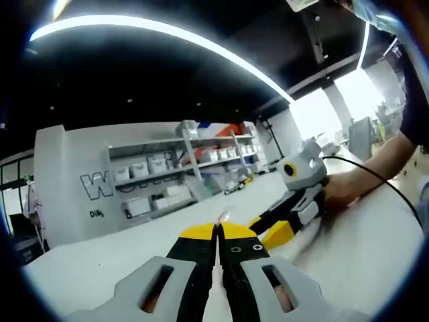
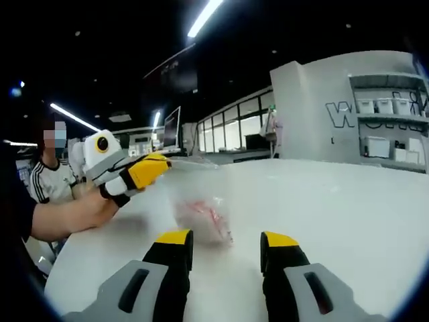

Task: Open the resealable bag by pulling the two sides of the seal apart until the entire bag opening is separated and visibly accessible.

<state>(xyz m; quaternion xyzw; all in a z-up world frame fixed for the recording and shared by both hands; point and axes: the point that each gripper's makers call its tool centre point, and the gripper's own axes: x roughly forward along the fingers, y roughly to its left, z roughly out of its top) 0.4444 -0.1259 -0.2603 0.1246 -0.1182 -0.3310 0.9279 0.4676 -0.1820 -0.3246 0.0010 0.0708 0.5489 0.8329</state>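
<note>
Bag (image 2: 201,218): clear, on desk (image 2: 348,208), one seal edge pinched by your left hand-held gripper (image 2: 157,168), jaws clenched. Right hand-held gripper (image 2: 224,245) released, just short. Step: 2nd grip. Next: pinch opposite side, pull apart.

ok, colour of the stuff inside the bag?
Pinkish-red, seen through the clear bag on the white table; clearest in the right gripper view.

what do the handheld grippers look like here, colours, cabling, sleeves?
Left gripper and right gripper: black jaws with yellow tips on light grey slotted bases. Each body is a white-grey housing with a yellow-ringed round lens. A black cable trails from the right one. The person's forearm is bare below a dark sleeve.
</note>
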